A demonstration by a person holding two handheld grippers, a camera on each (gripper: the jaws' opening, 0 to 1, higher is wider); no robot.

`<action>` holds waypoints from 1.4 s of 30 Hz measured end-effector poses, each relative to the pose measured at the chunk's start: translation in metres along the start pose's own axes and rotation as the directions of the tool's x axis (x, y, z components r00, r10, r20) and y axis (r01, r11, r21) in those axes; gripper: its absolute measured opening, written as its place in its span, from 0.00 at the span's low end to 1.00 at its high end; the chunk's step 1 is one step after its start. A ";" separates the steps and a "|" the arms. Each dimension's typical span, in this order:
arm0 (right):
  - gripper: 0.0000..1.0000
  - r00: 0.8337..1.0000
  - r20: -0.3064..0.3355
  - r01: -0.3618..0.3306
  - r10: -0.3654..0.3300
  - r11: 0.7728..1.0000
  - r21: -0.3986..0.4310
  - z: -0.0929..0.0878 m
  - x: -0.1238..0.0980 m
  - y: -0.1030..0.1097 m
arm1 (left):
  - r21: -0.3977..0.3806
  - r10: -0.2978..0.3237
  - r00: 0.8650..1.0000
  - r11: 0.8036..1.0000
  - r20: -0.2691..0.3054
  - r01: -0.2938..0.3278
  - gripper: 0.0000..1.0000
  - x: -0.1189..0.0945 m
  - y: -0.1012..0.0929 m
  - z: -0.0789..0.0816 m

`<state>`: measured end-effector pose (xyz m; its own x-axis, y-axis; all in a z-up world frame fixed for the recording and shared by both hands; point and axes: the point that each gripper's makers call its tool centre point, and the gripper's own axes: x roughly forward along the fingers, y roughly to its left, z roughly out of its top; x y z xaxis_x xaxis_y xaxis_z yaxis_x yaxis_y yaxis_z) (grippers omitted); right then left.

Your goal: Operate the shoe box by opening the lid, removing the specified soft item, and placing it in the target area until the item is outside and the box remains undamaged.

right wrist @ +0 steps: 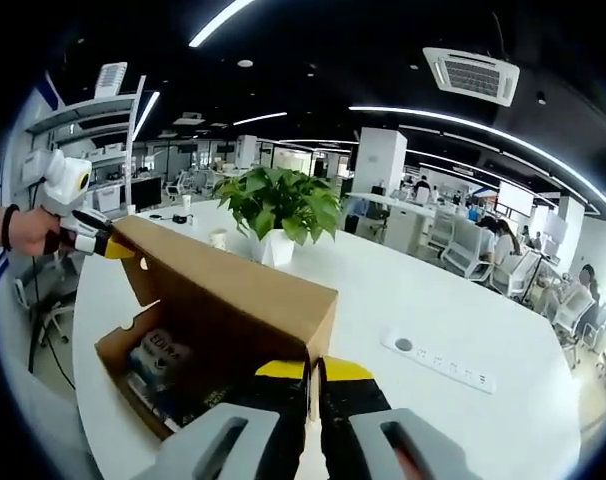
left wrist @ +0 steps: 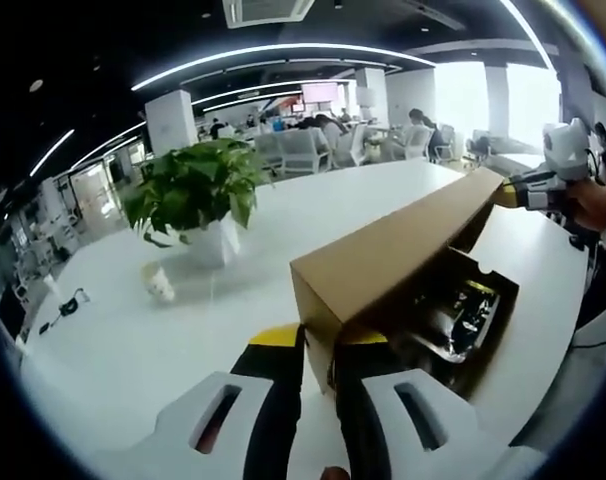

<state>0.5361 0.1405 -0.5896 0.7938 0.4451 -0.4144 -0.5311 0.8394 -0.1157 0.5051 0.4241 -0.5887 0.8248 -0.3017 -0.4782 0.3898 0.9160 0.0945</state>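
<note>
A brown cardboard shoe box (left wrist: pixel 500 297) lies on the white table (left wrist: pixel 113 340) with its lid (left wrist: pixel 393 245) raised on edge. My left gripper (left wrist: pixel 319 340) is shut on the near corner of the lid, yellow tips pinching the cardboard. My right gripper (left wrist: pixel 518 192), held by a hand, grips the far corner. In the right gripper view its own jaws (right wrist: pixel 314 372) are shut on the lid (right wrist: pixel 223 290), and the left gripper (right wrist: pixel 108 245) pinches the opposite end. Inside the box (right wrist: pixel 113 350) lie dark items in shiny wrapping (left wrist: pixel 458 315) (right wrist: pixel 163 358).
A leafy plant in a white pot (left wrist: pixel 198 195) (right wrist: pixel 283 210) stands mid-table, with a paper cup (left wrist: pixel 158 282) (right wrist: pixel 218 238) beside it. A socket strip (right wrist: pixel 438 360) is set into the table (right wrist: pixel 383 290). Office chairs and people fill the background.
</note>
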 end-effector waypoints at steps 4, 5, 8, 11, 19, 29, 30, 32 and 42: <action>0.00 1.000 -0.002 -0.001 0.001 1.000 -0.011 0.004 0.004 -0.003 | -0.013 -0.004 1.000 1.000 0.005 0.004 0.09 0.003 0.004 0.003; 0.00 1.000 -0.001 -0.001 0.001 1.000 -0.010 0.004 0.006 -0.004 | -0.014 -0.004 1.000 1.000 0.006 0.004 0.09 0.004 0.004 0.003; 0.00 1.000 -0.002 0.005 -0.005 1.000 -0.013 0.007 0.010 -0.006 | -0.017 -0.007 1.000 1.000 0.011 0.007 0.08 0.006 0.006 0.005; 0.00 1.000 -0.003 0.008 -0.008 1.000 -0.018 0.009 0.012 -0.008 | -0.022 -0.009 1.000 1.000 0.015 0.009 0.08 0.008 0.008 0.006; 0.00 1.000 0.003 0.014 -0.014 0.999 -0.037 0.013 0.024 -0.013 | -0.025 -0.016 1.000 1.000 0.021 0.016 0.07 0.014 0.012 0.009; 0.01 0.998 -0.053 0.011 -0.013 0.999 -0.039 -0.004 0.041 -0.014 | -0.023 -0.025 0.999 0.999 0.020 0.026 0.07 0.024 0.020 0.012; 0.01 0.998 -0.061 0.010 -0.012 0.999 -0.041 -0.006 0.043 -0.014 | -0.024 -0.025 0.999 0.999 0.020 0.026 0.07 0.025 0.021 0.012; 0.02 0.997 -0.075 0.014 -0.017 0.999 -0.040 -0.009 0.045 -0.015 | -0.029 -0.027 0.999 0.999 0.020 0.028 0.07 0.028 0.023 0.013; 0.02 0.993 -0.121 0.013 -0.015 1.000 -0.014 -0.024 0.060 -0.018 | -0.034 -0.031 0.999 0.999 0.016 0.032 0.07 0.039 0.030 0.014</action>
<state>0.5860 0.1447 -0.6344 0.7600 0.3919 -0.5184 -0.5247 0.8407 -0.1337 0.5547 0.4360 -0.5922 0.8188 -0.3344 -0.4667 0.4017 0.9144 0.0496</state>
